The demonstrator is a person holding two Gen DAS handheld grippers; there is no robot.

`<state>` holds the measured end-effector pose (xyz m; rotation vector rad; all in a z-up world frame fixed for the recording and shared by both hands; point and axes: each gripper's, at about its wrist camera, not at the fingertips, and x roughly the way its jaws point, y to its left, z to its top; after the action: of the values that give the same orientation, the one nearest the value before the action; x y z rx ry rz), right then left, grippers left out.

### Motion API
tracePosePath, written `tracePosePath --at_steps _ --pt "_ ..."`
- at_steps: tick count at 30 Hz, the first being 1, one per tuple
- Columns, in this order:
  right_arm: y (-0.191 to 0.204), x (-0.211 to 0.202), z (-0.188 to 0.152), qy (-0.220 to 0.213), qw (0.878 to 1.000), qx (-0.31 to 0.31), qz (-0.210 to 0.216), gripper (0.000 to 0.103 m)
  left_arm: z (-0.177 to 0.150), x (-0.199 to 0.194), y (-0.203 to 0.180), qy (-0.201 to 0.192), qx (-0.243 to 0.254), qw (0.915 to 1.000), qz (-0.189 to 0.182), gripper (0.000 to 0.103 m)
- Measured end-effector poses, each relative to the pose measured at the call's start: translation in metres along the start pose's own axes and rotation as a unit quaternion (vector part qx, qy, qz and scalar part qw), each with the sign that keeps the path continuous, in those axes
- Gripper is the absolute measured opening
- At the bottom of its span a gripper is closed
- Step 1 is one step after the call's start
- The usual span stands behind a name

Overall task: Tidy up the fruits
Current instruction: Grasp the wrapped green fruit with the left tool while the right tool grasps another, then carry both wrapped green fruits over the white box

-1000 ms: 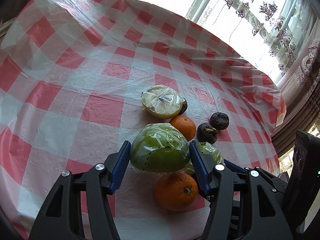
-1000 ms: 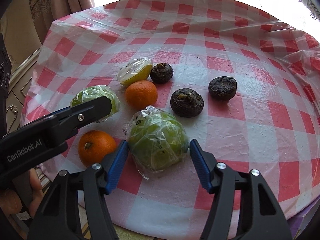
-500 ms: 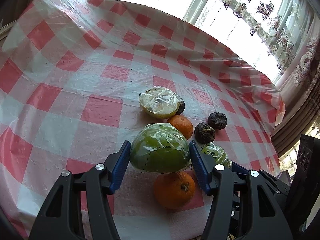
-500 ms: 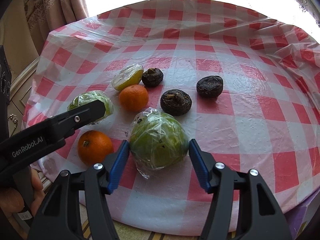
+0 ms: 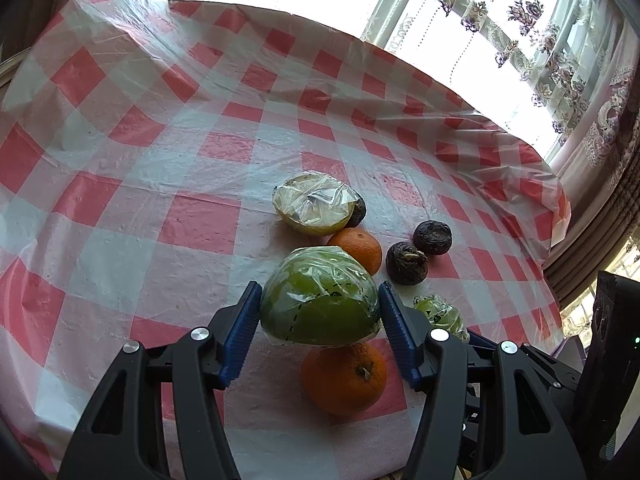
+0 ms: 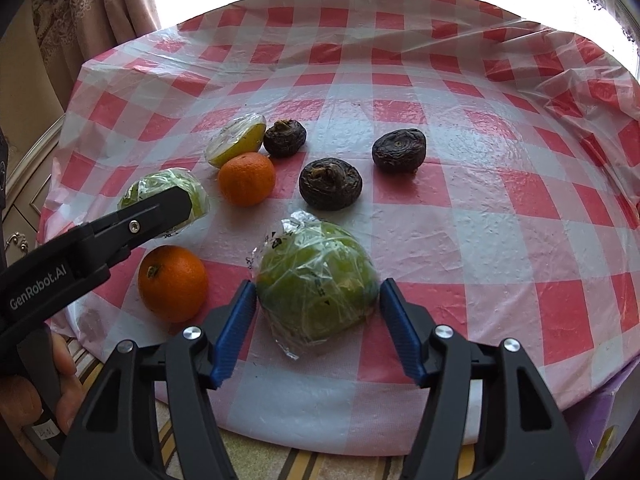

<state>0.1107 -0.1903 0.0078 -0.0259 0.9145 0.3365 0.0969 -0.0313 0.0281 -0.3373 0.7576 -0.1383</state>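
My left gripper (image 5: 320, 316) is shut on a green fruit in plastic wrap (image 5: 320, 308), held just over a large orange (image 5: 344, 376). In the right wrist view a left finger (image 6: 152, 216) crosses that same green fruit (image 6: 164, 196). A second wrapped green fruit (image 6: 316, 284) lies on the checked tablecloth (image 6: 460, 208) between the blue pads (image 6: 236, 332) of my right gripper (image 6: 316, 332). Those jaws are opening and stand just off its sides. A mandarin (image 6: 247, 178), a wrapped yellow half fruit (image 6: 236, 140) and three dark wrinkled fruits (image 6: 331, 185) lie beyond.
The table's near edge (image 6: 320, 436) runs just under both grippers, with striped floor below. A person's hand (image 6: 32, 380) holds the left gripper at the lower left. Curtains (image 5: 580, 60) and a bright window stand behind the table.
My right gripper's jaws squeezed in slightly on the wrapped green fruit, then widened off it, and its view rolled a little. The left gripper keeps its hold and has not moved.
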Motion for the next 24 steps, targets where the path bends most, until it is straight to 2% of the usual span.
tracePosePath --at_steps 9,24 --pt "0.003 0.001 0.002 -0.002 1.0 -0.005 -0.007 0.064 0.0 0.001 -0.002 -0.001 0.008 1.0 0.005 0.057" --pt "-0.036 -0.035 -0.003 -0.048 0.997 0.064 -0.002 0.063 0.002 -0.011 -0.024 -0.019 0.037 0.9991 0.009 0.057"
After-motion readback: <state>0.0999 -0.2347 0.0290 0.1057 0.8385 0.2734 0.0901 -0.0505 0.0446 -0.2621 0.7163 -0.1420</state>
